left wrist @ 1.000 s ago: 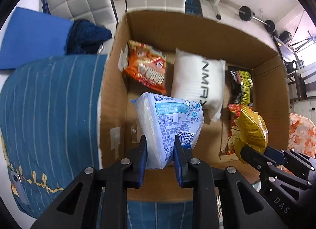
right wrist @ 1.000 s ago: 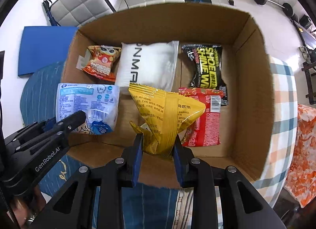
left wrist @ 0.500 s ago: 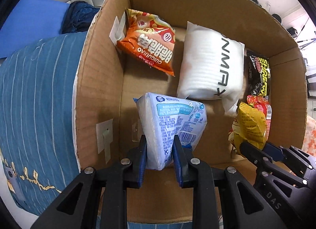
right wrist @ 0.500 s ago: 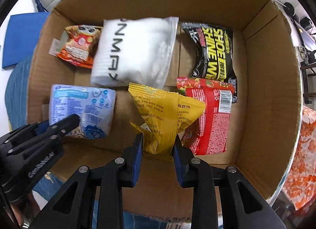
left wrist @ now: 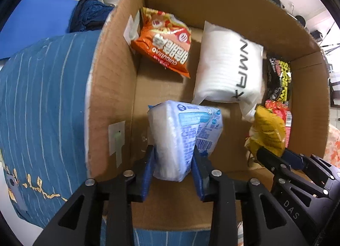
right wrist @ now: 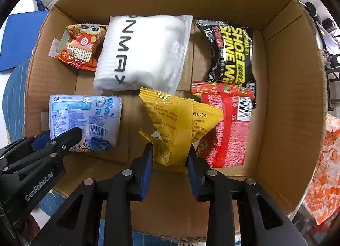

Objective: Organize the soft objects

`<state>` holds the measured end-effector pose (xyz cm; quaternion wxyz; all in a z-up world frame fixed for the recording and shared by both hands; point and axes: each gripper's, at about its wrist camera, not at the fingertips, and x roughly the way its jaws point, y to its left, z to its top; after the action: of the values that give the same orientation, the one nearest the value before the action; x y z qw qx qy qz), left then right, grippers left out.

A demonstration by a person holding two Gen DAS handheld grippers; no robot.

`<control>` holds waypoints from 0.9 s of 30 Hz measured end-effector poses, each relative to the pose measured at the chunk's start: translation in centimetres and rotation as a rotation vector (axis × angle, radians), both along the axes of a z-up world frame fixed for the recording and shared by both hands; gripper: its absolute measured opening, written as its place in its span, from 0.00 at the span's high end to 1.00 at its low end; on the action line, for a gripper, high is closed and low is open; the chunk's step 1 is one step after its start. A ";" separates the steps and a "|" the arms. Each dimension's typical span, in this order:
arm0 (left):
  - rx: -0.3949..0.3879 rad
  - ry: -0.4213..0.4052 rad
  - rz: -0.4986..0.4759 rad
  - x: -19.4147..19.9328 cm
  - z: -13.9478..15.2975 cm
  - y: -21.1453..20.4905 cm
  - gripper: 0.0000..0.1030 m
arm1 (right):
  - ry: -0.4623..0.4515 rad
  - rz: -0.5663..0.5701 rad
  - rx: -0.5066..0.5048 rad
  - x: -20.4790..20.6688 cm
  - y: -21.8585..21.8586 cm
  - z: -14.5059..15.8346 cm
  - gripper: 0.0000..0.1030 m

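My left gripper [left wrist: 172,161] is shut on a blue-and-white tissue pack [left wrist: 182,137] and holds it low inside the cardboard box [left wrist: 112,88], near the left wall. My right gripper [right wrist: 170,157] is shut on a yellow snack bag [right wrist: 178,122] and holds it inside the box near the front middle. The tissue pack [right wrist: 85,118] and the left gripper's fingers [right wrist: 63,139] show at the left of the right wrist view. The yellow bag [left wrist: 267,131] shows at the right of the left wrist view.
On the box floor lie an orange snack bag [right wrist: 82,48], a white pillow pack [right wrist: 144,52], a black shoe-shine wipes pack [right wrist: 231,52] and a red noodle pack [right wrist: 227,122]. The box stands on a blue striped cloth [left wrist: 42,101]. An orange floral cloth [right wrist: 325,165] lies to the right.
Both grippers have moved forward and down into the box with their packs. The box walls now fill the views.
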<state>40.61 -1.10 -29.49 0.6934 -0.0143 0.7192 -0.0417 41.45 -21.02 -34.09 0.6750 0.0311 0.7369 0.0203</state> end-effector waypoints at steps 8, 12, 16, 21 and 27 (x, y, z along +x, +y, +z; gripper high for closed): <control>0.025 -0.079 -0.006 -0.4 3.9 0.1 0.50 | -0.062 0.002 -0.007 -0.6 -0.7 3.4 0.50; 0.026 -0.134 0.006 -0.7 6.3 0.7 0.30 | -0.092 -0.014 -0.014 -1.0 -1.3 5.2 0.41; 0.027 -0.183 0.016 -1.1 8.1 0.7 0.13 | -0.133 -0.025 -0.034 -1.9 -2.4 7.2 0.23; 0.029 -0.221 0.016 -2.3 10.1 0.5 0.03 | -0.181 -0.034 -0.064 -2.6 -3.0 9.4 0.05; 0.045 -0.282 0.010 -4.2 12.7 0.3 0.01 | -0.229 -0.056 -0.086 -4.3 -3.8 11.9 0.01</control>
<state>36.40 -0.85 -16.81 0.7880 0.0037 0.6152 -0.0234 37.18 -24.78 -22.19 0.7558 0.0199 0.6540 -0.0268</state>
